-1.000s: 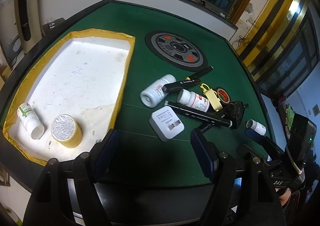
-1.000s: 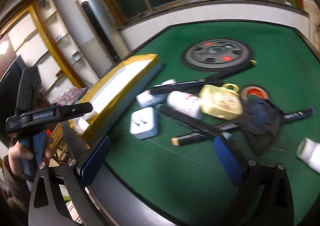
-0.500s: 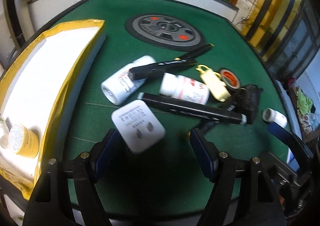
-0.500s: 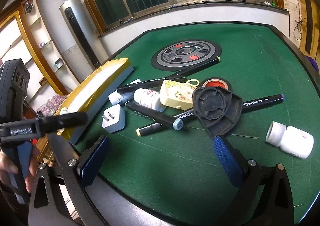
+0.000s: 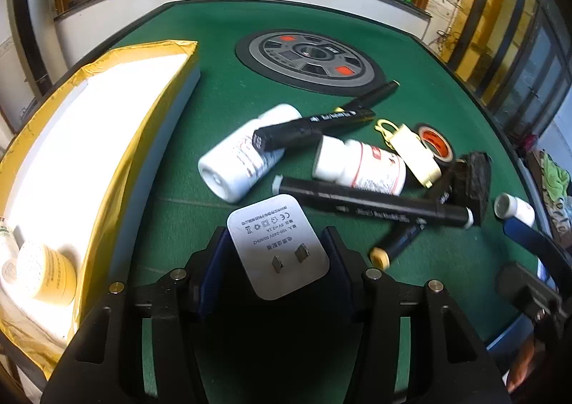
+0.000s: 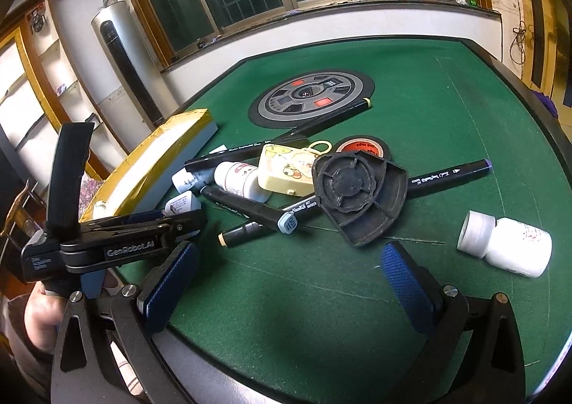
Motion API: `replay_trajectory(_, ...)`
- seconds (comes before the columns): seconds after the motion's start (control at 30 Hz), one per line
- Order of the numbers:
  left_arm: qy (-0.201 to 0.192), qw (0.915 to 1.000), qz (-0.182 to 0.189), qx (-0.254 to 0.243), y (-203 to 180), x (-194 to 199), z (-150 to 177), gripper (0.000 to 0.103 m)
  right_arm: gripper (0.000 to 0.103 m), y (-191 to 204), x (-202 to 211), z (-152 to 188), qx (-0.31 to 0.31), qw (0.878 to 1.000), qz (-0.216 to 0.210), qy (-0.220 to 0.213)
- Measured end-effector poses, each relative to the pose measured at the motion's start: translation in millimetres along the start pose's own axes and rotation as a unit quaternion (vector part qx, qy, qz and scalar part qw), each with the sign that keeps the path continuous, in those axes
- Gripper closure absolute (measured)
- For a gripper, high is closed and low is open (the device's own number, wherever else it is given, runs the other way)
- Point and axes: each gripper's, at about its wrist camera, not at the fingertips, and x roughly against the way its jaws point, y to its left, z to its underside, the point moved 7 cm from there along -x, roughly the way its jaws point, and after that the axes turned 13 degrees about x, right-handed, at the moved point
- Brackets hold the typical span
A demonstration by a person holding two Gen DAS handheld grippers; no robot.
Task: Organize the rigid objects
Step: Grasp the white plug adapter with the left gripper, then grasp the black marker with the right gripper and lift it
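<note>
Two grippers work over the green table (image 6: 447,111). The left gripper (image 5: 277,254) is clamped on the white plug adapter (image 5: 277,243), its blue pads pressing both sides, prongs facing up, at the table's near edge beside the yellow-rimmed tray (image 5: 118,139). Inside the tray sits a yellow-lidded jar (image 5: 46,273). The right gripper (image 6: 286,282) hangs with its fingers spread wide, holding nothing, just short of a heap of black markers (image 6: 250,207), white pill bottles (image 6: 237,180), a cream padlock-shaped case (image 6: 286,171), a tape roll (image 6: 361,146) and a black fan-shaped piece (image 6: 357,193). Another white bottle (image 6: 507,248) lies apart to the right.
</note>
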Motion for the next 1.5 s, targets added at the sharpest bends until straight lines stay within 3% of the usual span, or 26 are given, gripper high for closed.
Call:
replay_trajectory(0.33,0.035,0.9981,0.037,-0.035,6.5,27.3,35.0,0.052,0.002,0.4,-1.0,-1.0,0.009,1.0,0.0,0.004)
replay_trajectory(0.5,0.038,0.9979,0.044,-0.026,10.0,31.5,38.2,0.051,0.002,18.4,-2.5,-13.1,0.043,0.998,-0.039,0.012)
replay_trajectory(0.6,0.037,0.9981,0.04,-0.03,8.7,32.4,39.3,0.051,0.004,36.7,-7.6,-25.4,0.104,0.994,-0.042,0.011)
replay_trajectory(0.63,0.036,0.9981,0.039,-0.031,9.1,32.6,39.6,0.051,0.006,42.9,-12.8,-29.2,0.13,0.991,-0.039,0.016)
replay_trajectory(0.7,0.037,0.9981,0.038,-0.032,9.9,33.1,39.6,0.051,0.028,50.4,-23.0,-33.0,0.161,0.986,-0.037,0.028)
replay_trajectory(0.77,0.04,0.9981,0.039,-0.028,10.4,33.7,39.7,0.051,0.037,54.3,-38.7,-34.6,0.178,0.982,-0.045,0.052)
replay_trajectory(0.93,0.047,0.998,0.034,-0.022,14.5,34.0,39.5,0.051,0.041,53.9,-66.0,-32.9,0.2,0.975,-0.025,0.089)
replay_trajectory(1.07,0.053,0.998,0.031,-0.019,17.9,35.9,41.4,0.051,0.072,53.4,-76.9,-27.7,0.204,0.972,-0.015,0.113)
replay_trajectory(1.17,0.053,0.9979,0.029,-0.021,19.1,36.3,42.1,0.051,0.084,63.1,-71.5,-23.2,0.205,0.97,-0.033,0.123)
replay_trajectory(1.37,0.05,0.9981,0.026,-0.025,20.0,37.6,44.4,0.051,0.087,87.1,-55.9,-7.8,0.193,0.965,-0.082,0.156)
replay_trajectory(1.5,0.047,0.9982,0.028,-0.025,20.4,38.6,44.9,0.051,0.087,91.5,-60.7,-8.0,0.19,0.965,-0.081,0.158)
